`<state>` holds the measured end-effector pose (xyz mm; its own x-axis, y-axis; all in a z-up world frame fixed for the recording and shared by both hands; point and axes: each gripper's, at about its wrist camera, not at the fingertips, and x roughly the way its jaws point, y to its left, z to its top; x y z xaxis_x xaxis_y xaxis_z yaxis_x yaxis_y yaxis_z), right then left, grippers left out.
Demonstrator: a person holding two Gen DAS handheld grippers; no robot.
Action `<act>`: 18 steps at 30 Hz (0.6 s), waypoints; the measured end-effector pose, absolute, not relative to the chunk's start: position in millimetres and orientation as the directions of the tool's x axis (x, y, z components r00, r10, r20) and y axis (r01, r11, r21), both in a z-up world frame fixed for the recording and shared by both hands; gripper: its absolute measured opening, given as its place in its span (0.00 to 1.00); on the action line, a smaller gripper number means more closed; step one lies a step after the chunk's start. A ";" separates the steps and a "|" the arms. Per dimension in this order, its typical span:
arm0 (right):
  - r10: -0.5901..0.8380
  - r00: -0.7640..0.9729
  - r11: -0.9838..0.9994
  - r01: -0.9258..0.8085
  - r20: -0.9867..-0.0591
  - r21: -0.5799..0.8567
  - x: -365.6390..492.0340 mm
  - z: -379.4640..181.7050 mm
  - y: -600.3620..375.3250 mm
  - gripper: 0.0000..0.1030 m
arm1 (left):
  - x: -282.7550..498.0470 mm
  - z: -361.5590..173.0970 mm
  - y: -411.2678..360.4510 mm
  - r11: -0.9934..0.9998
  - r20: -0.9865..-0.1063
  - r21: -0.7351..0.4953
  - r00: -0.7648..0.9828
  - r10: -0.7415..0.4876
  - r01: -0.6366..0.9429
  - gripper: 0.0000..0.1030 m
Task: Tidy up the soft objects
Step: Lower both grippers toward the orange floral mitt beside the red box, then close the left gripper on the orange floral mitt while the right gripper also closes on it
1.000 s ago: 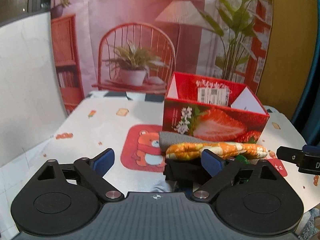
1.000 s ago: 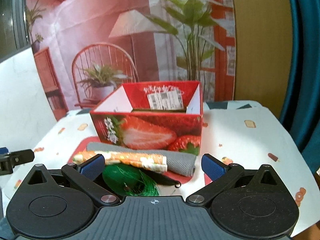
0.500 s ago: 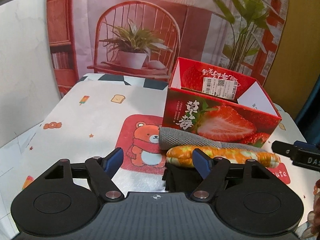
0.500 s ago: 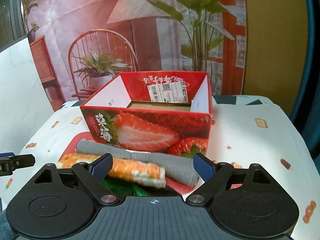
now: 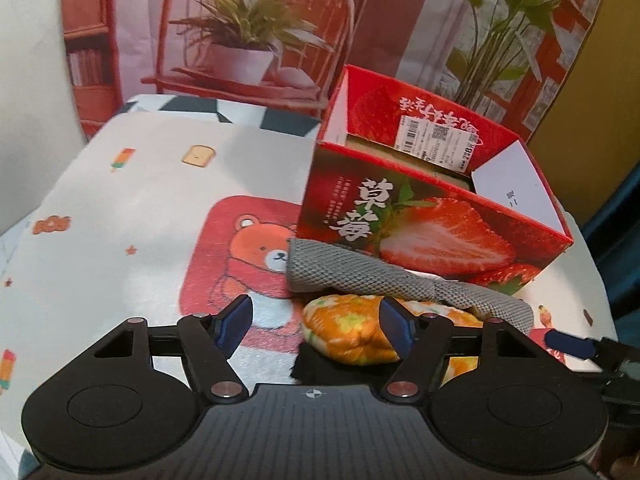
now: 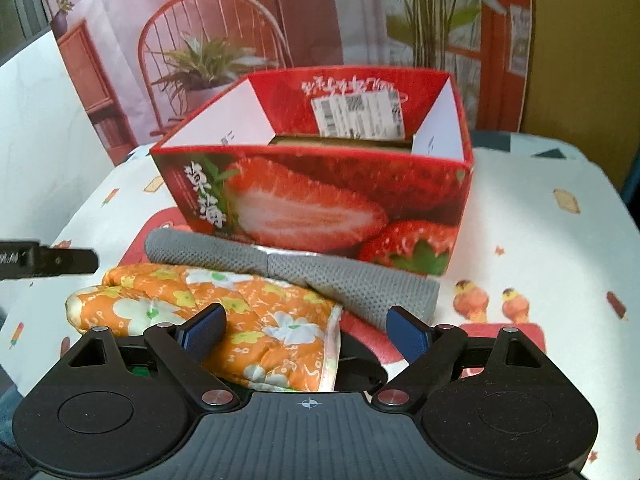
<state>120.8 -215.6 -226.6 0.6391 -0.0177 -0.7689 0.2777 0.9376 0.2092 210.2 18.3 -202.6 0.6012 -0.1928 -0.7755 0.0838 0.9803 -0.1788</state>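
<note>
Both grippers, left (image 5: 316, 326) and right (image 6: 308, 330), stood spread wide, grasping nothing. The orange mitt (image 6: 224, 320) lay at lower centre, before the grey cloth (image 6: 320, 276) and strawberry box (image 6: 320, 196).

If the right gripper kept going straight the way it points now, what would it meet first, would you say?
Most likely the orange floral oven mitt, lying between the open right gripper and the grey cloth; depth is hard to judge.

orange mitt (image 5: 352, 334) before strawberry box (image 5: 424, 224)

each claw (image 5: 316, 326) (image 6: 306, 330) is matte black with blue finger pads (image 5: 236, 320), silver pivot screws and a ribbed base.
</note>
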 end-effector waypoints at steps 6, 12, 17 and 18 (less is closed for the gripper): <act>0.020 0.624 0.925 0.285 -0.782 0.251 123.2 -236.0 -221.7 0.83 | 228.0 -220.3 11.4 0.972 -0.815 -0.204 0.529 -0.236 0.119 0.65; 0.062 0.612 0.915 0.281 -0.788 0.290 127.6 -242.6 -227.6 0.83 | 238.7 -238.0 21.1 0.946 -0.835 -0.319 0.454 -0.311 0.062 0.63; 0.094 0.605 0.902 0.285 -0.791 0.325 131.7 -247.7 -229.6 0.83 | 239.5 -242.9 20.8 0.946 -0.838 -0.316 0.448 -0.311 0.066 0.62; 0.102 0.603 0.900 0.283 -0.791 0.332 132.5 -248.7 -229.9 0.83 | 239.9 -243.7 20.3 0.945 -0.838 -0.319 0.446 -0.315 0.068 0.60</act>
